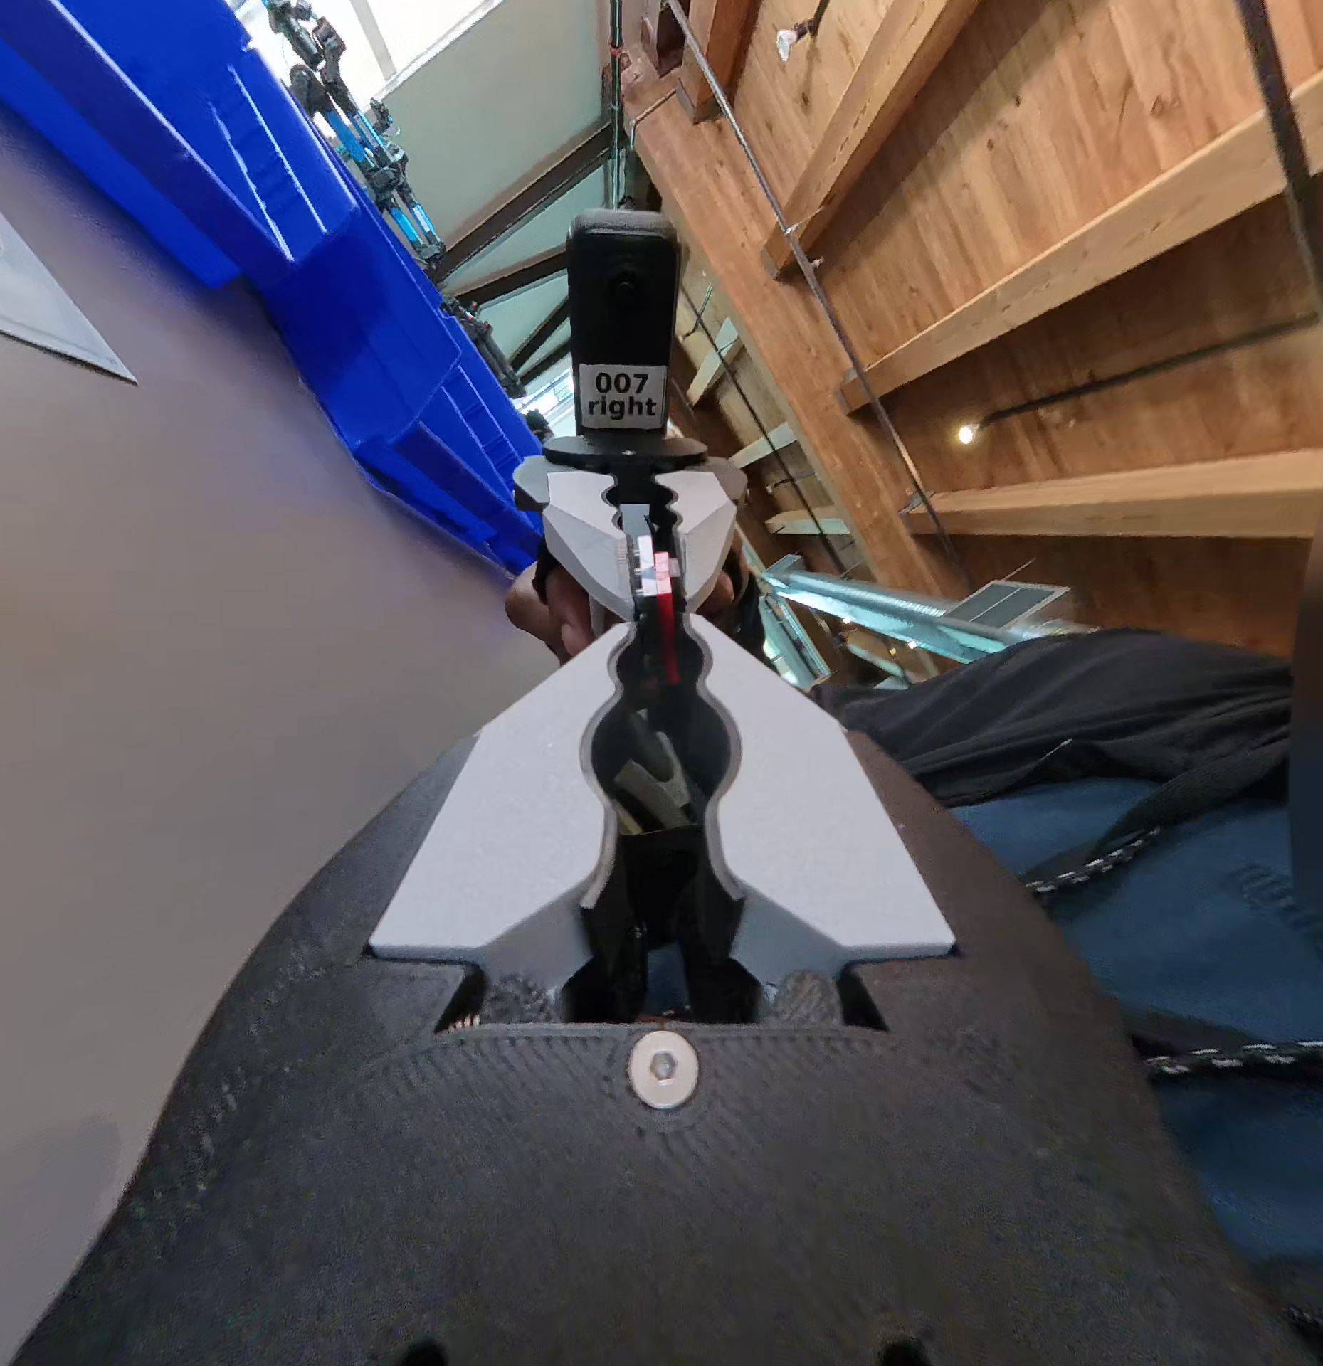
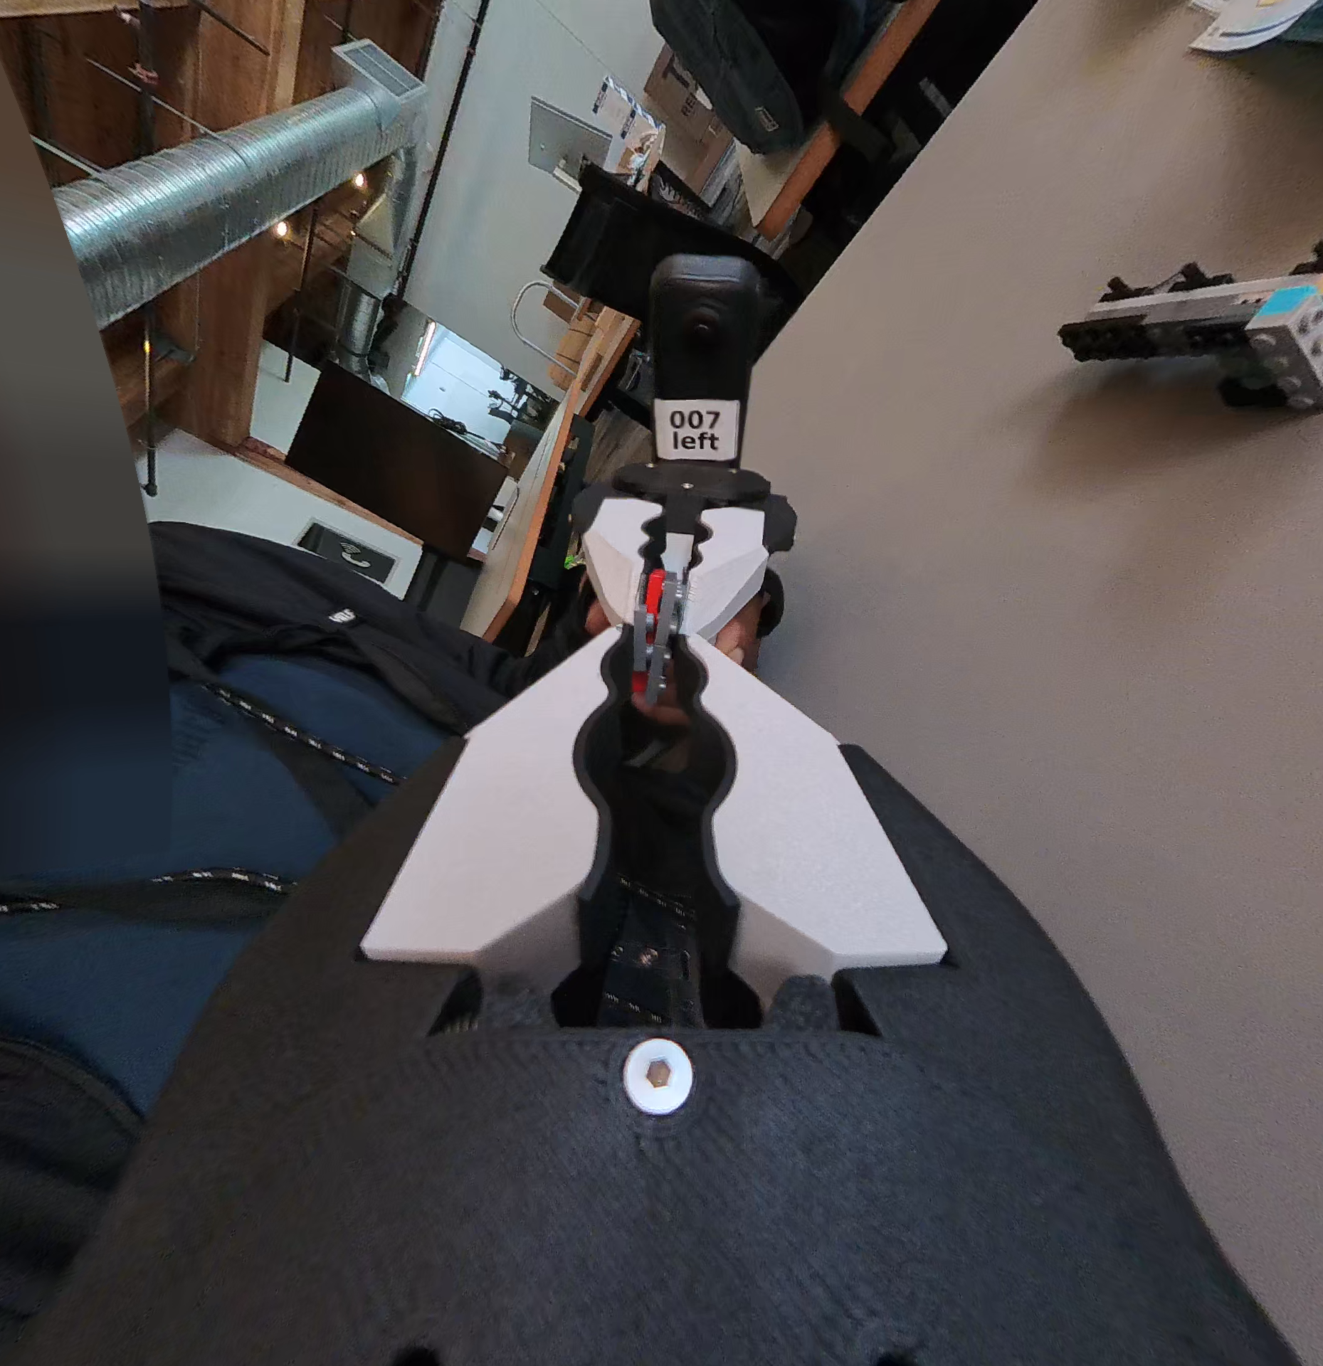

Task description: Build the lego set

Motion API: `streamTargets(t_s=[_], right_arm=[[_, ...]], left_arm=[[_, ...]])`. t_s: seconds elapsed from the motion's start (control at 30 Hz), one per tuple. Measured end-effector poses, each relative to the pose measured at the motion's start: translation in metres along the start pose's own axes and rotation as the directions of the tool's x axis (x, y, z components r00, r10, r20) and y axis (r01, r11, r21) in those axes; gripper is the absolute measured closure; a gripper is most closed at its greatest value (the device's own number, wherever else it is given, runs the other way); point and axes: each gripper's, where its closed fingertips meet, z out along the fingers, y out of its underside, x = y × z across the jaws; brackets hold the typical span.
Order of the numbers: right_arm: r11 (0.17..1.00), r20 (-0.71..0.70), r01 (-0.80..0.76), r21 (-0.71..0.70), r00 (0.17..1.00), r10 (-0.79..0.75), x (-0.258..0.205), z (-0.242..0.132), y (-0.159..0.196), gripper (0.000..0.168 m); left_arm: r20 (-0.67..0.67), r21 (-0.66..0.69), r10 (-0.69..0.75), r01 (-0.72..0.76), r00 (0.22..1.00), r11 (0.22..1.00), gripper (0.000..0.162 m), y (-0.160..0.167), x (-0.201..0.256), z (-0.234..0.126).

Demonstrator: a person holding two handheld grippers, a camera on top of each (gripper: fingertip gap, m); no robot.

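My two grippers face each other tip to tip in the air beside the table. A small lego sub-assembly (image 1: 662, 613) of red, white and dark pieces is pinched between them. In the left wrist view my left gripper (image 1: 654, 637) is shut on its near end, and the right gripper (image 1: 647, 569) is shut on the far end. In the right wrist view the sub-assembly (image 2: 652, 628) looks red and grey. There my right gripper (image 2: 652, 654) grips its near end and the left gripper (image 2: 674, 584) grips the far end. A larger partial lego build (image 2: 1205, 336), grey, black and white, lies on the table.
Blue plastic bins (image 1: 311, 259) stand along the grey table (image 1: 200, 591), with a paper sheet (image 1: 30, 296) lying on it. More papers (image 2: 1257, 26) lie at the table's far corner. A person's dark clothes (image 2: 274, 739) are close below the grippers. The grippers are tip to tip, or close to it.
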Motion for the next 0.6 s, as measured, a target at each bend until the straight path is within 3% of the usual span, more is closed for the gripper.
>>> streamTargets(t_s=[0.6], right_arm=[[1.000, -0.042, -0.013, -0.007, 0.999, 0.012, -0.0051, 0.0017, 0.0023, 0.159]], left_arm=[[0.033, -0.035, 0.138, -0.137, 0.990, 0.990, 0.154, 0.0015, 0.0044, -0.0010]])
